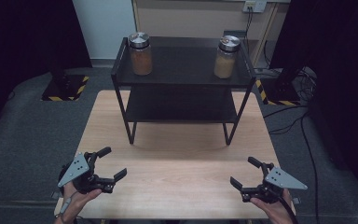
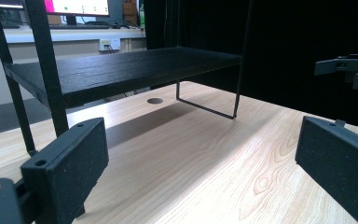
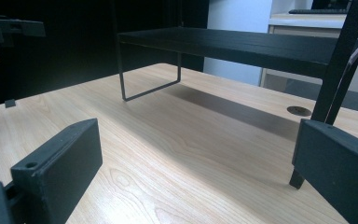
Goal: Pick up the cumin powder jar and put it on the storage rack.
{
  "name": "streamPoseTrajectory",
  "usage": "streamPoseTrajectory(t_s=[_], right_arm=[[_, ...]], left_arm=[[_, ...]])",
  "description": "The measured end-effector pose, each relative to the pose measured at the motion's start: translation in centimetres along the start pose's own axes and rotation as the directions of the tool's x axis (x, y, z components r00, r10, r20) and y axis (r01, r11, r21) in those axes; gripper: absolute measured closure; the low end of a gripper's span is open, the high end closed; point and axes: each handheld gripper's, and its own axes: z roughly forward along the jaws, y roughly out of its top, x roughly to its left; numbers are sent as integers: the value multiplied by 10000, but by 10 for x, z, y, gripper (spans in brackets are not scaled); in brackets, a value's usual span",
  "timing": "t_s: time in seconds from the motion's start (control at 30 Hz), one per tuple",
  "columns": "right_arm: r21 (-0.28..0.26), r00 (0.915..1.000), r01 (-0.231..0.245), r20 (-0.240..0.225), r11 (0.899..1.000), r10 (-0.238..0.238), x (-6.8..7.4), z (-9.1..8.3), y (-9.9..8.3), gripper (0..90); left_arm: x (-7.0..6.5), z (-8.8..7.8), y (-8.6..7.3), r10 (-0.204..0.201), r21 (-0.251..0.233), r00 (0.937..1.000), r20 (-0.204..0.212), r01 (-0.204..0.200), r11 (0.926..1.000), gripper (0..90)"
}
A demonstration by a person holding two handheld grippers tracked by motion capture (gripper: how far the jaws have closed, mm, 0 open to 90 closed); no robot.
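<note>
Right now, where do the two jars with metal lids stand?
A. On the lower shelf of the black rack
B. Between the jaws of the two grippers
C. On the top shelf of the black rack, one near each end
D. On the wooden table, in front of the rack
C: the high view shows the left jar and the right jar on the top shelf of the black rack, near opposite ends.

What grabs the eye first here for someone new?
The black two-tier metal shelf rack at the far middle of the light wooden table, with two steel-lidded glass jars on its top tier: the orange-filled jar at the left end, the paler tan-filled jar at the right. Near the front edge, the left tool and right tool hover open, holding nothing.
</note>
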Motion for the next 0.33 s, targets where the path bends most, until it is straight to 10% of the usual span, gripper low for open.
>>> streamPoseTrajectory(t_s=[0.33], right_arm=[[-29, 10000, -57, 14, 10000, 57, 0, -1, 0, 21]], left_arm=[[0, 0, 0, -47, -30, 10000, -24, 46, 10000, 14]])
